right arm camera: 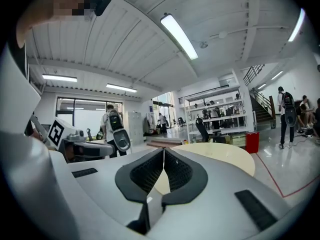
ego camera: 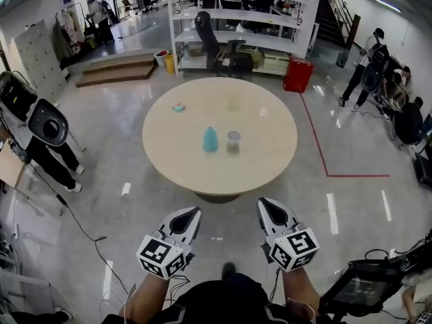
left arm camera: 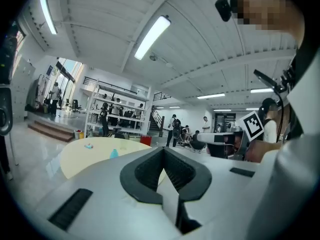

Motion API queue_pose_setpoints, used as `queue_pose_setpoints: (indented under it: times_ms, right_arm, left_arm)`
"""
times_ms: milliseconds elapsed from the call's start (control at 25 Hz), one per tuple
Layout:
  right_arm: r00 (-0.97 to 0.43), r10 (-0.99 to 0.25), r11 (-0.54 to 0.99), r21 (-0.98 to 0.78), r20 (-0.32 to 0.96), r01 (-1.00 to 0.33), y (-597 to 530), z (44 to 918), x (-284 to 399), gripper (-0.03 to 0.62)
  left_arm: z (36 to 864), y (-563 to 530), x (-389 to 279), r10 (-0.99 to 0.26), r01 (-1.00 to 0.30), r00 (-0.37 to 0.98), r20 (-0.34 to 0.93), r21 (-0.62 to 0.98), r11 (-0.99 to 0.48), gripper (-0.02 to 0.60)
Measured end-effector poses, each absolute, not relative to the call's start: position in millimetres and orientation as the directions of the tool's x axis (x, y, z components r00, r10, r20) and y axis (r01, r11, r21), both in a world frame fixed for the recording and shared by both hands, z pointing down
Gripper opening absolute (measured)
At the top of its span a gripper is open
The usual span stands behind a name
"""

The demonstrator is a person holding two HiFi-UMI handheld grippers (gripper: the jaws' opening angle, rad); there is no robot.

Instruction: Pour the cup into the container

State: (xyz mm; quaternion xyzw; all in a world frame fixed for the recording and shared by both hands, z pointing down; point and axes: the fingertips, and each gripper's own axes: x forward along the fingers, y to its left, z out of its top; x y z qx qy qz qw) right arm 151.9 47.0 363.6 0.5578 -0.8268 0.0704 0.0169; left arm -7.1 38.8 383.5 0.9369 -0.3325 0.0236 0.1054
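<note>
A round beige table (ego camera: 263,160) stands ahead on the grey floor. On it are a clear cup (ego camera: 233,139), a teal bottle-shaped thing (ego camera: 210,140) just left of the cup, a pale see-through container (ego camera: 233,102) farther back, and a small teal object (ego camera: 178,107) at the back left. Both grippers are short of the table's near edge, over the floor and touching nothing. My left gripper (ego camera: 194,212) is shut and empty, its pads meeting in the left gripper view (left arm camera: 164,150). My right gripper (ego camera: 265,203) is also shut and empty (right arm camera: 164,150).
Behind the table are a white shelving rack (ego camera: 236,19), a black office chair (ego camera: 209,39) and a red bin (ego camera: 298,75). A red tape line (ego camera: 317,140) runs on the floor at the right. People stand at the left and right edges. Wooden steps (ego camera: 118,69) lie at the back left.
</note>
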Motion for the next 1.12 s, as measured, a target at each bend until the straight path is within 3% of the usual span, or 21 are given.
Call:
queue_pose_setpoints:
  times_ms: [400,840,1120]
  right_arm:
    - [-0.397,-0.913,0.390,-0.086,0.093,-0.917,-93,362,185,0.008]
    - [-0.257,-0.964,0.251,-0.097,0.062,-0.963,-239,367,180,0.008]
    - [-0.212,-0.973,0.201,-0.116,0.094,-0.973,-280,377,192,0.008]
  left_arm:
    - [383,-98,27,-0.646,-0.660,0.751,0.134,0.165,-0.733,0.000]
    - [384,-275,5,-0.559,-0.568,0.823,0.098,0.141,-0.811,0.000]
    - [405,-325,8,-0.536,-0.556,0.831,0.151,0.182,-0.811,0.000]
